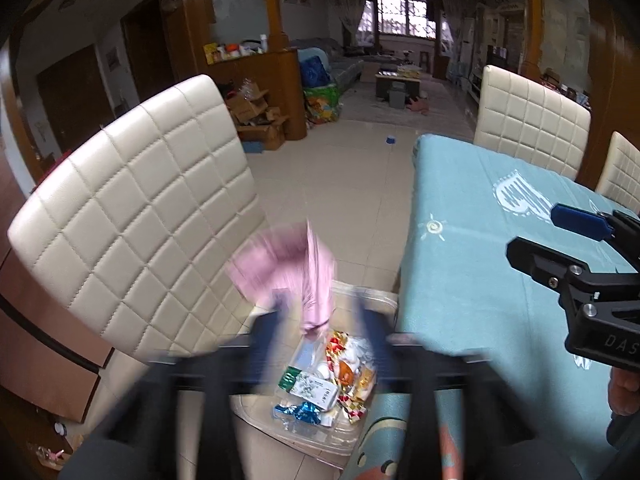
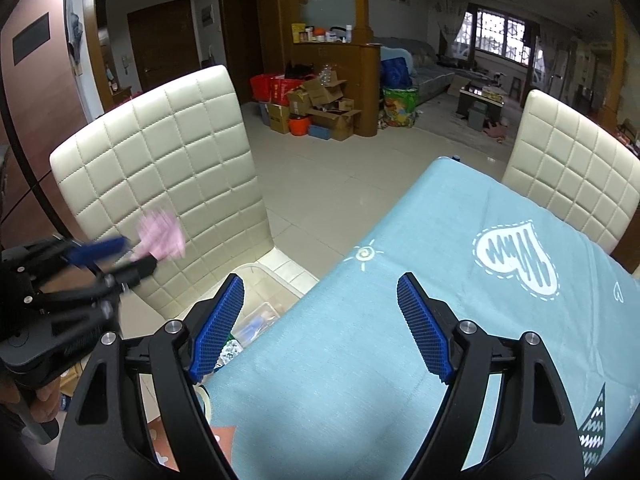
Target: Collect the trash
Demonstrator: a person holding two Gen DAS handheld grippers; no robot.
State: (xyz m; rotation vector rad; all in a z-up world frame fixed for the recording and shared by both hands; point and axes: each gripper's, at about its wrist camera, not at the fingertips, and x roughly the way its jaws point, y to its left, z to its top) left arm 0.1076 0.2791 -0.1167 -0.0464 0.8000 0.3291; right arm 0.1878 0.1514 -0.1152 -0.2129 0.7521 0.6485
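A pink crumpled sheet [image 1: 296,268] shows blurred, in the air just above a clear plastic bin [image 1: 362,293] on the floor. The bin holds colourful wrappers [image 1: 344,376] and a small green-and-white box. My left gripper [image 1: 324,320] is blurred over the bin, fingers apart, and the pink sheet is at their tips with no pad pressing it. From the right wrist view the left gripper [image 2: 140,254] is at far left with the pink sheet [image 2: 160,232] just past its tips. My right gripper [image 2: 320,280] stands open and empty over the light-blue tablecloth [image 2: 360,360].
A cream quilted chair [image 1: 140,220] stands close to the left of the bin [image 2: 260,276], and the table's corner hangs over its right side. More cream chairs [image 2: 572,176] sit behind the table. Tiled floor [image 1: 332,168] stretches beyond, with cardboard boxes by a wooden partition.
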